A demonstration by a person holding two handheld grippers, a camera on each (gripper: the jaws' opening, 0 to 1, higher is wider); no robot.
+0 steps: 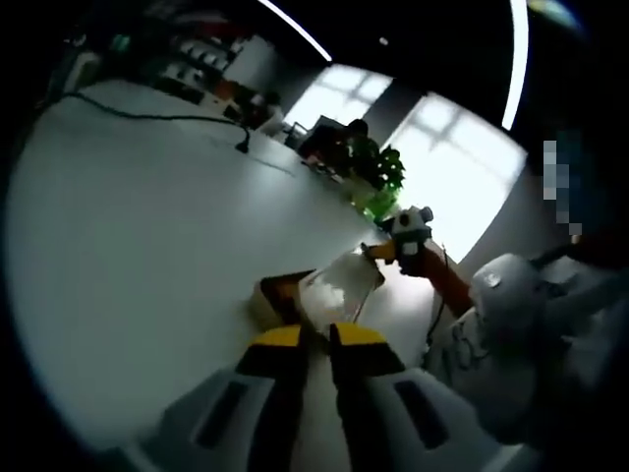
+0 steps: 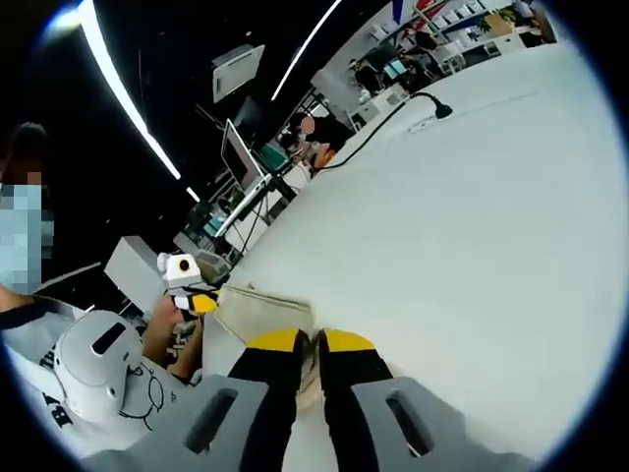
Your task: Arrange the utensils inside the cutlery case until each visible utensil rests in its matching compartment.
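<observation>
**At frame centre: both claws pinch the case**

Just above the left claw (image 1: 314, 339) in the left gripper view, the cutlery case (image 1: 329, 290) lies on the white bench (image 1: 147, 246), its near edge caught between the almost-closed yellow tips. In the right gripper view, the right claw (image 2: 313, 344) likewise nips the case's edge at lower centre. A black cable (image 1: 147, 116) trails across the bench at upper left.
</observation>
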